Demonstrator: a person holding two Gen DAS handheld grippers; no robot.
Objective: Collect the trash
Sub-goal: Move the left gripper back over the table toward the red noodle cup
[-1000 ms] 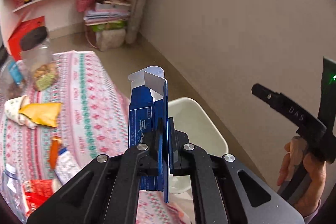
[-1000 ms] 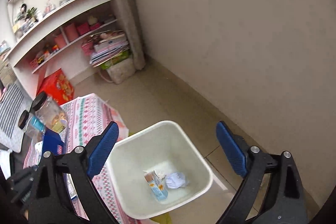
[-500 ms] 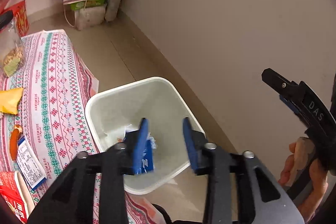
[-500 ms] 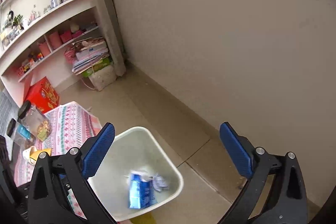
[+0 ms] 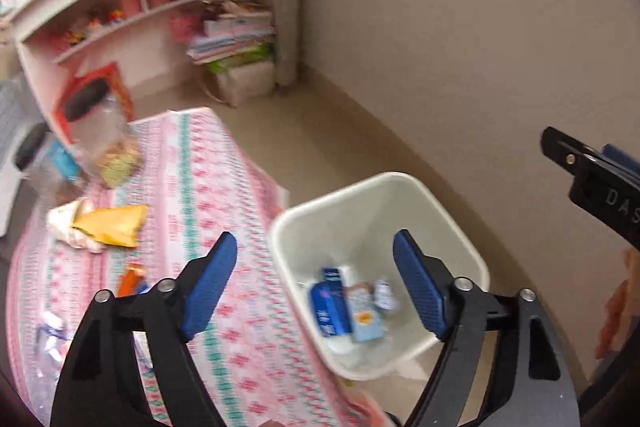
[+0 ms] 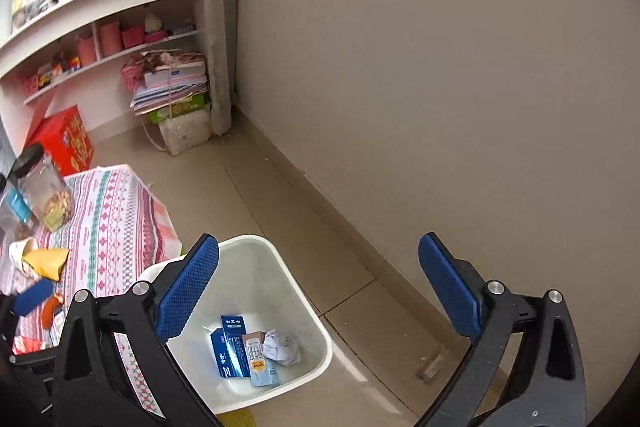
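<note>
A white bin [image 5: 460, 227] [image 6: 308, 315] stands on the floor beside the table. Inside it lie a blue carton [image 5: 330, 301] [image 6: 230, 351], a light blue pack [image 5: 364, 315] [image 6: 260, 359] and a crumpled white paper [image 6: 282, 347]. My left gripper [image 5: 316, 267] hangs above the bin's left rim, its jaws opening with nothing between them. My right gripper [image 6: 318, 287] stands open and empty above the bin. On the table lie a yellow wrapper [image 5: 112, 227] [image 6: 44, 261], a paper cup [image 6: 18, 253] and an orange wrapper [image 5: 130, 279].
The table wears a pink patterned cloth [image 5: 208, 195] [image 6: 108, 211] and carries a clear jar with a black lid [image 5: 104, 135] [image 6: 40, 191]. Shelves [image 6: 104, 23], a red box [image 6: 64, 143] and stacked papers [image 6: 172, 83] stand at the back. A beige wall [image 6: 440, 67] runs along the right.
The left gripper, shut on the blue carton a second ago, opened and the carton dropped into the bin. Its view swung back towards the table. The right gripper stayed open.
</note>
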